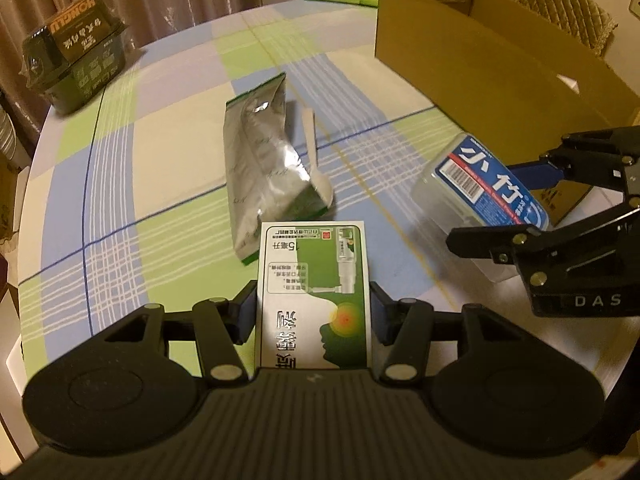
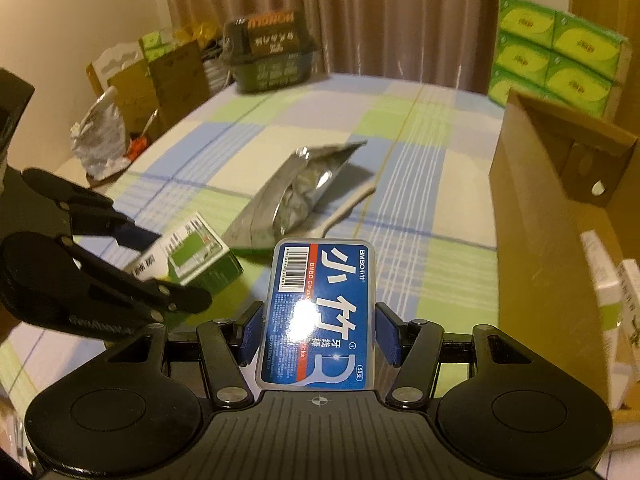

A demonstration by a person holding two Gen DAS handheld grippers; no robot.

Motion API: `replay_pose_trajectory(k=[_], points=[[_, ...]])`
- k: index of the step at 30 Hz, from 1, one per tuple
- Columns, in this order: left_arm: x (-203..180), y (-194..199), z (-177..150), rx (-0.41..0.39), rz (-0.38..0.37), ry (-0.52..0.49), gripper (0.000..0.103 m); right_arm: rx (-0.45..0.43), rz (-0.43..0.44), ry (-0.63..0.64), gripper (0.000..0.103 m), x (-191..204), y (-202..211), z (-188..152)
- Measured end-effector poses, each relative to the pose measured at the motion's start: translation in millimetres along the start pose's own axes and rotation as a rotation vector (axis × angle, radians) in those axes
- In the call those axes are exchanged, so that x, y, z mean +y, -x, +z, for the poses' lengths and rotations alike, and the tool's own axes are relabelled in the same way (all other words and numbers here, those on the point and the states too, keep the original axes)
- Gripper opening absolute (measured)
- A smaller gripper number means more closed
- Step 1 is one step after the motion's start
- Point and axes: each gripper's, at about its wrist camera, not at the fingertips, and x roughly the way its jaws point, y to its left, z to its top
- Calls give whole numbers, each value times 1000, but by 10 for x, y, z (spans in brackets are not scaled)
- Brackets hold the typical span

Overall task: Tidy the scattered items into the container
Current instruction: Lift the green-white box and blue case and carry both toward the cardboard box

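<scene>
The left gripper [image 1: 313, 312] is clamped on a green-and-white medicine box [image 1: 314, 296], which is held above the checked tablecloth [image 1: 120, 184], and the right gripper [image 2: 319, 332] is clamped on a clear floss-pick case with a blue label [image 2: 322, 316], likewise carried in the air. The cardboard box [image 1: 480, 92], taken to be the container, is stood at the right of the table, and a foil pouch [image 1: 266, 168] and a white plastic spoon [image 1: 314, 152] are left lying on the cloth, touching or nearly so. Several slips can be foreseen. The case is smooth and glossy and is pinched only at its lower sides, so it could be rotated or squeezed out if it is swung quickly. The two loads are carried close together, so a knock between them near the box's mouth is possible. Either item could also be caught on the tall cardboard wall if it is not lifted above the rim. The spoon's place against the pouch is shown plainly only by the left wrist view. The right wrist view alone shows what appear to be white-and-green packets already inside the box [image 2: 612, 300], as well as a crumpled foil bag [image 2: 100, 140] at the far left edge of the table.
</scene>
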Motion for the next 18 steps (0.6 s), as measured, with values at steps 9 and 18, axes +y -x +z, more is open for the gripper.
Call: replay_pose_trajectory(k=[9, 18], points=[[-132, 142, 272, -66, -19, 9, 50, -100, -60, -28, 55, -151, 282, 223], [-445, 315, 745, -173, -57, -10, 50, -250, -178, -62, 55, -564, 737, 479]])
